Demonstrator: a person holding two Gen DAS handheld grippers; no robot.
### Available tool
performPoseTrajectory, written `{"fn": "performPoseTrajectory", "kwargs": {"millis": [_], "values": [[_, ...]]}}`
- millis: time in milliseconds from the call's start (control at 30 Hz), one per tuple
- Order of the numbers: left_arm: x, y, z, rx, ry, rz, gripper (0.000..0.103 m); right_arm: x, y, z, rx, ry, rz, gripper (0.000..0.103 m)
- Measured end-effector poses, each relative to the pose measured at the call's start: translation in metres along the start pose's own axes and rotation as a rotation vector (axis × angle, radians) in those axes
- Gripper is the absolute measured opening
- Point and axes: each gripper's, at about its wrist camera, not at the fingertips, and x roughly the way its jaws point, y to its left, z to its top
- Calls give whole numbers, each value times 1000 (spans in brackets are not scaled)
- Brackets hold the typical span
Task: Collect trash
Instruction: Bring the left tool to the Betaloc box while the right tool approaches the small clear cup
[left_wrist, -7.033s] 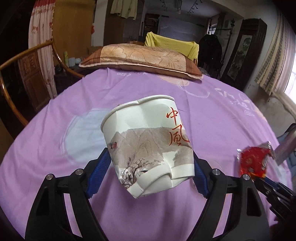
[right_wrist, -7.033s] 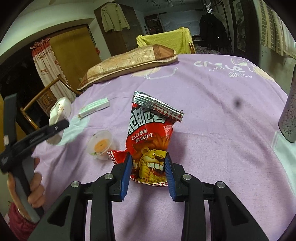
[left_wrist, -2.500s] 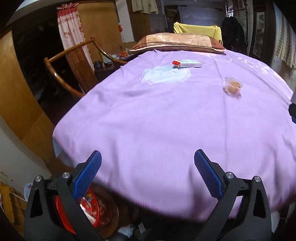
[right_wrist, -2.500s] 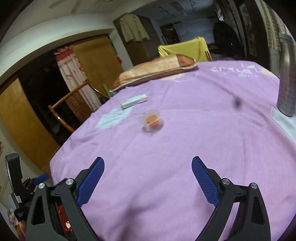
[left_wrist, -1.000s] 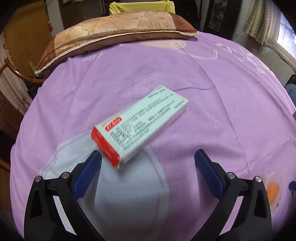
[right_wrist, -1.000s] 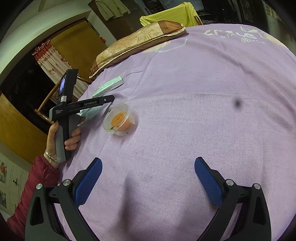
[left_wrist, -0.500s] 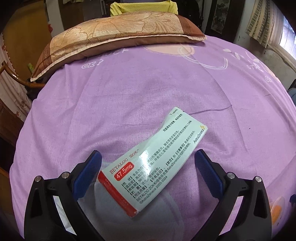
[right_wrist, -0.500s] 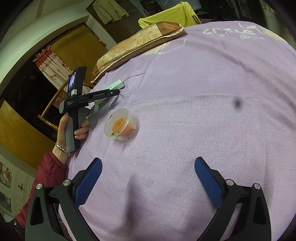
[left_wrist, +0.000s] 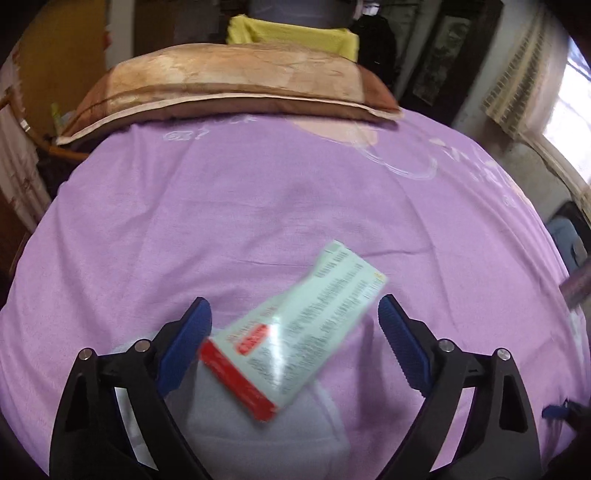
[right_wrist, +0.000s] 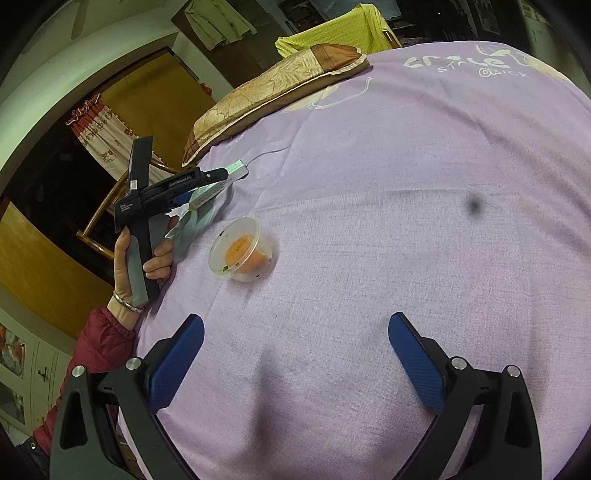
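A pale green medicine box with a red end (left_wrist: 295, 328) lies on the purple cloth (left_wrist: 221, 206). My left gripper (left_wrist: 293, 336) is open, its blue pads on either side of the box's near half, not touching it. In the right wrist view the same box (right_wrist: 218, 186) lies under the left gripper's (right_wrist: 207, 181) fingers at the table's left edge. A small clear plastic cup with orange contents (right_wrist: 242, 249) stands on the cloth, ahead and left of my right gripper (right_wrist: 295, 365), which is open and empty above the cloth.
A brown and gold pillow (left_wrist: 229, 88) lies along the far edge of the table. A yellow cloth hangs on a chair (right_wrist: 332, 33) behind it. A wooden chair (right_wrist: 107, 206) stands off the left edge. A dark spot (right_wrist: 473, 205) marks the cloth.
My left gripper has come down and forward, so the medicine box now lies between its open pads. My right gripper has barely moved.
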Motion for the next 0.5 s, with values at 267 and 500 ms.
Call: {"fn": "performPoseTrajectory", "kwargs": {"millis": [267, 500], "values": [[-5, -51, -17, 193, 68, -106, 97, 1, 0, 1, -2, 0, -5, 98], [11, -26, -4, 7, 43, 69, 97, 2, 0, 2, -5, 0, -9, 98]]}}
